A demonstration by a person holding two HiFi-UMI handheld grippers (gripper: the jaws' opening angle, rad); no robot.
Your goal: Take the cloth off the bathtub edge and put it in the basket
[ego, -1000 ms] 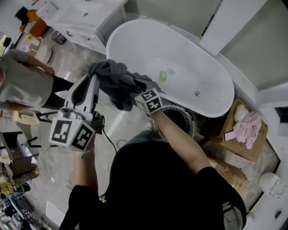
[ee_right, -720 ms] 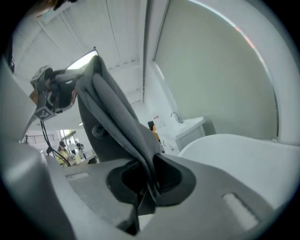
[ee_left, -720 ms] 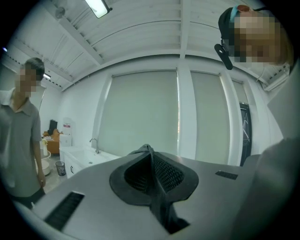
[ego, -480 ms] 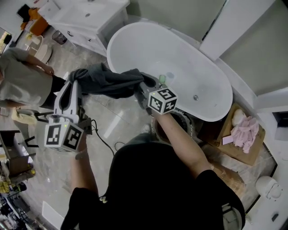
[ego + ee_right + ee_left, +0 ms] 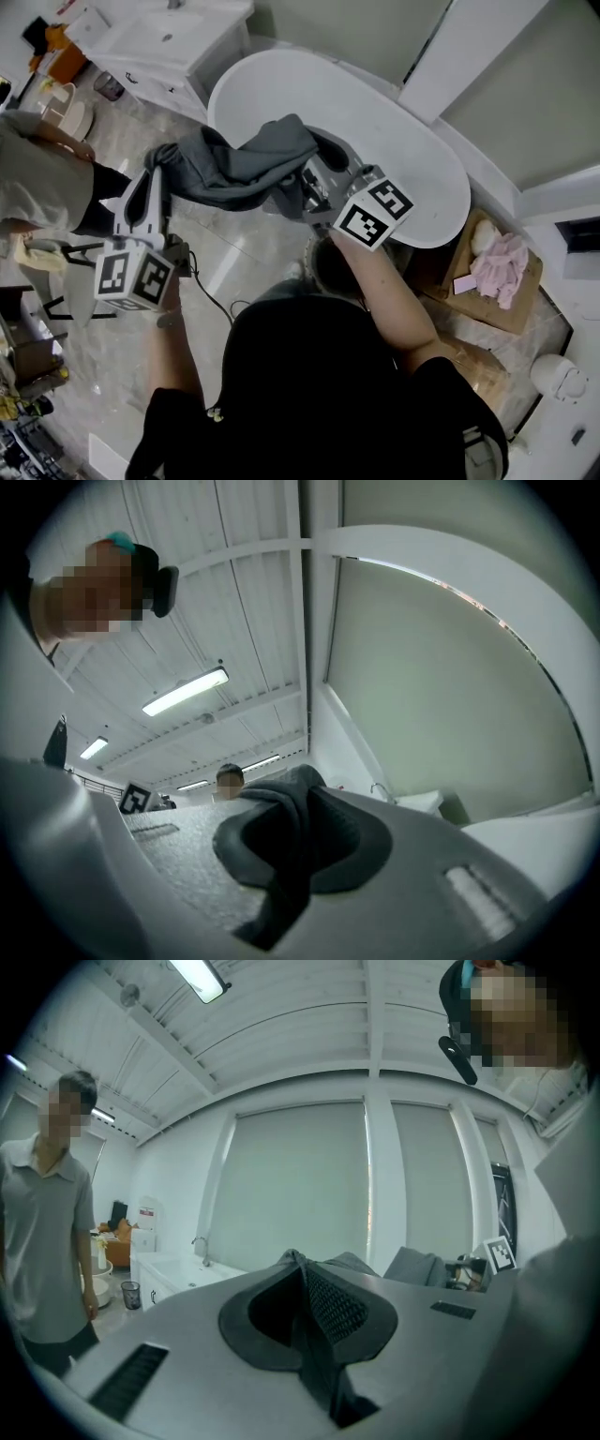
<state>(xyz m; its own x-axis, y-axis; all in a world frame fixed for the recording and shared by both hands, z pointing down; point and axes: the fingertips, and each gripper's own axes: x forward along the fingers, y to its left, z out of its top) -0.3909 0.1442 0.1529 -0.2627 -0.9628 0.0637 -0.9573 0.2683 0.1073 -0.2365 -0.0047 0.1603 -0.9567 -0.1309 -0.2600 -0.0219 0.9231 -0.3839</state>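
Observation:
A dark grey cloth hangs stretched between both grippers, over the near rim of the white bathtub. My left gripper is shut on the cloth's left end, out over the tiled floor. My right gripper, with its marker cube toward me, is shut on the right end. In the left gripper view the jaws pinch a fold of cloth. In the right gripper view the cloth bulges between closed jaws. A dark round basket stands on the floor beside the tub, half hidden under my right forearm.
A white vanity with a sink stands at the upper left. A person stands on the floor to the left. A wooden board with pink cloth lies right of the tub. A cable trails on the floor.
The right gripper has risen and moved right with the cloth. The left gripper has moved left. The cloth, bunched at the tub edge before, now hangs spread between them.

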